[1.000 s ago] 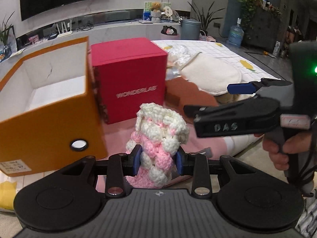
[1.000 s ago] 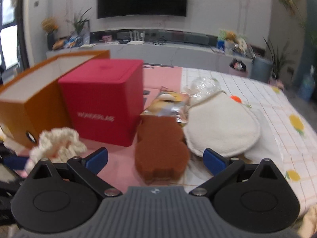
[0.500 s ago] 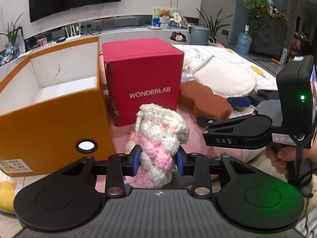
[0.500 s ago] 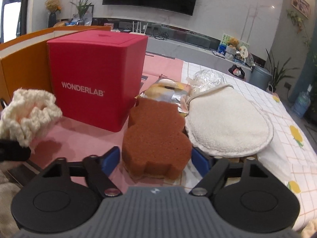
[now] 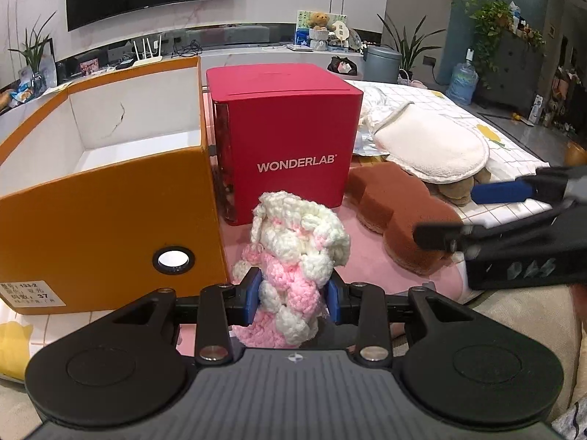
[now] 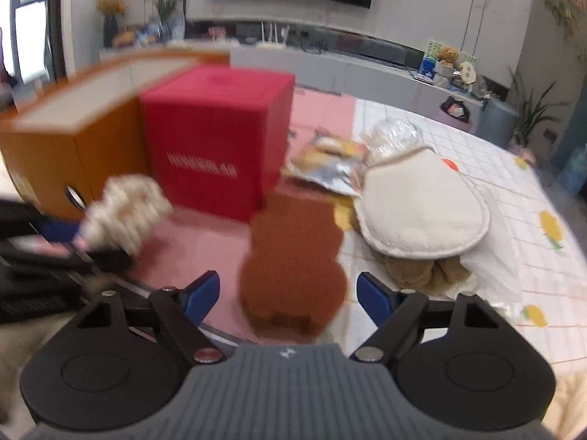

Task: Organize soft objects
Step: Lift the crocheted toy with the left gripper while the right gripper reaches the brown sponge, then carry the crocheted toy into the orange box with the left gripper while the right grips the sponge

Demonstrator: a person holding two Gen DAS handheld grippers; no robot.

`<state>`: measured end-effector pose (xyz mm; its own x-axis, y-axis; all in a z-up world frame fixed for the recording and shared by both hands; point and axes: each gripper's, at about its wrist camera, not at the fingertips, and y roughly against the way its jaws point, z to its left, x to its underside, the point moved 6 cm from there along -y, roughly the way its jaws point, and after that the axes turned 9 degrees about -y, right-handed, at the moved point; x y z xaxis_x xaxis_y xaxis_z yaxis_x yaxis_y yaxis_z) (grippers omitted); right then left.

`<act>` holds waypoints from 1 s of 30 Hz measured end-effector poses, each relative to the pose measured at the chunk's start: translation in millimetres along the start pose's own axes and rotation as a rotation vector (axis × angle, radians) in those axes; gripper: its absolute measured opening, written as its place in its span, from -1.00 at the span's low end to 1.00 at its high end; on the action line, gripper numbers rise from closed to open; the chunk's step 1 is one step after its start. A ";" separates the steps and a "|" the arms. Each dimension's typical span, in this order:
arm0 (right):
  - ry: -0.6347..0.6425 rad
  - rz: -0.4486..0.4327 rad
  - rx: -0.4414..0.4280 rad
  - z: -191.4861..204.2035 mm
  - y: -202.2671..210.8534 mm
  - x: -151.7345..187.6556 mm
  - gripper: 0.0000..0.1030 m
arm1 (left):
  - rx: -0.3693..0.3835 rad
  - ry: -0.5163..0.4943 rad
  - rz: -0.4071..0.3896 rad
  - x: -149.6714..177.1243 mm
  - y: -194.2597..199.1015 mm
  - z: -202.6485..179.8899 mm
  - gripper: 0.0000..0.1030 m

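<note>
Crochet piece [image 5: 293, 256]: pink-white yarn, light, squashy; pinched mid-body between left gripper [image 5: 293, 300] fingers, beside orange box [image 5: 110, 216]. Brown sponge [image 6: 293, 264]: on pink mat, compressible; grasp across narrow waist. Right gripper [image 6: 288, 293] fingers opening, straddling sponge, no contact.

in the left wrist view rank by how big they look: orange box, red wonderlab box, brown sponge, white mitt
1. orange box, clearly largest, though also nearest the camera
2. red WONDERLAB box
3. brown sponge and white mitt: these look about alike, and the mitt lies farther back, so I won't rank them.
</note>
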<state>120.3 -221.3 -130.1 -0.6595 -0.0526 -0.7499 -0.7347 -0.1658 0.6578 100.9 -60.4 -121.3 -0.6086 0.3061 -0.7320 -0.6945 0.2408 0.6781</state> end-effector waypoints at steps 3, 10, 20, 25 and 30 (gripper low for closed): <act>-0.022 -0.013 -0.069 5.3 1.2 -5.5 0.27 | 0.004 0.003 0.003 -1.3 -0.8 0.0 -0.21; -0.005 0.050 -0.031 7.5 -34.2 -4.5 -0.48 | 0.008 0.001 0.005 -2.0 -2.6 -0.6 -0.20; -0.007 0.037 -0.062 8.3 -35.0 -0.6 0.12 | 0.029 0.031 0.010 -1.5 -3.7 4.2 -0.20; 0.134 -0.062 0.061 20.8 -34.0 5.3 0.89 | 0.035 0.050 0.017 -3.4 -2.6 6.4 -0.20; 0.015 -0.001 0.095 3.4 -51.6 1.1 0.90 | 0.047 0.084 0.016 -2.6 -0.6 12.7 -0.19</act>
<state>156.9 -209.4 -164.6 -0.6566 -0.0675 -0.7512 -0.7478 -0.0719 0.6601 107.8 -49.6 -119.0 -0.6508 0.2327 -0.7227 -0.6669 0.2798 0.6906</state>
